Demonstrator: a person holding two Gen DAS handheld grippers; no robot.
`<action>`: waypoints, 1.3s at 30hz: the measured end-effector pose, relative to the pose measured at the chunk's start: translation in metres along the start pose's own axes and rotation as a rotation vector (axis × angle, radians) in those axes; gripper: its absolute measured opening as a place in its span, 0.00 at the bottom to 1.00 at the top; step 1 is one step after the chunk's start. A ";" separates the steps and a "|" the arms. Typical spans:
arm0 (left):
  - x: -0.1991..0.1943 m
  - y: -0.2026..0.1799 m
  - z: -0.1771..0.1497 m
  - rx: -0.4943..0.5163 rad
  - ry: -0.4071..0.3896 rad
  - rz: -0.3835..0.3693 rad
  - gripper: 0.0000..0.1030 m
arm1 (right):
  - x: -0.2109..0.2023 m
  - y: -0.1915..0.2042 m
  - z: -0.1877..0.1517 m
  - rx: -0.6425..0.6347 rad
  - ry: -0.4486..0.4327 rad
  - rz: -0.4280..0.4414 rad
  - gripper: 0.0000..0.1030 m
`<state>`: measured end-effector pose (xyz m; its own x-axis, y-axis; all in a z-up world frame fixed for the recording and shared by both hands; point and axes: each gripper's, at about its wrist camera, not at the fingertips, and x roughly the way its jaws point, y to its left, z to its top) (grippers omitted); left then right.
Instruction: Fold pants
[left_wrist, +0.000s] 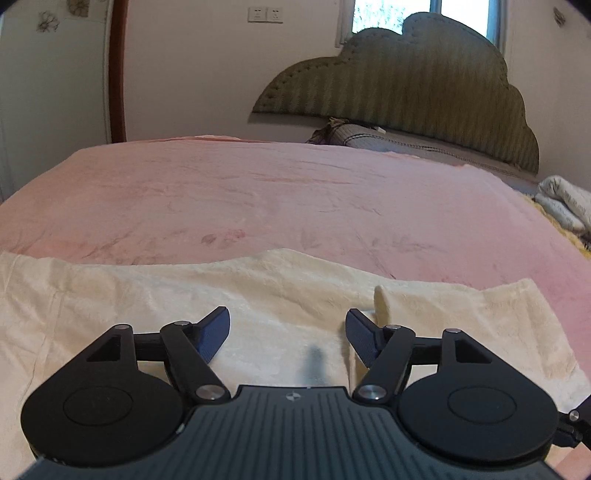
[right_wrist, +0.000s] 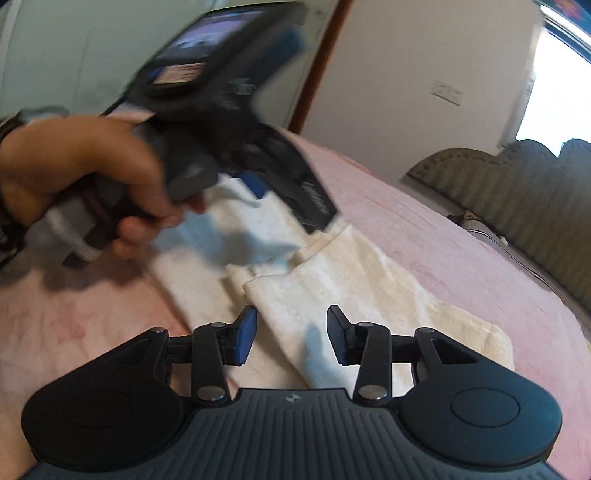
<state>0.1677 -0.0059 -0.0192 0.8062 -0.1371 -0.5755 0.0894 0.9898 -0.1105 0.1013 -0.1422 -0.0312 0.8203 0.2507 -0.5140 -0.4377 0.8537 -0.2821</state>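
Both tongs, left and right, parted, empty above cream pants.

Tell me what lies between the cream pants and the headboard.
Only bare pink blanket between cream pants and headboard, seen in the left wrist view.

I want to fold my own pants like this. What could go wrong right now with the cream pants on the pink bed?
1. Both tongs, left and right, are open above the cream pants with nothing gripped, so the loose folded layers may slip apart.
2. The fabric looks wrinkled and bunched near the leg edge, so the next fold might come out crooked.
3. The two tools are close together, so they might bump.
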 end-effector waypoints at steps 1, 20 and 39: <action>-0.005 0.007 0.002 -0.046 0.000 -0.028 0.71 | -0.002 -0.005 0.001 0.028 -0.013 -0.011 0.39; 0.020 0.024 -0.013 -0.547 0.371 -0.659 0.84 | -0.014 -0.017 0.004 0.063 -0.086 -0.032 0.07; 0.033 -0.008 -0.019 -0.175 0.194 -0.266 0.07 | 0.019 -0.013 0.003 0.207 0.016 0.144 0.09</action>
<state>0.1828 -0.0194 -0.0528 0.6408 -0.4101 -0.6489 0.1662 0.8994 -0.4043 0.1238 -0.1469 -0.0346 0.7484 0.3701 -0.5504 -0.4634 0.8855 -0.0346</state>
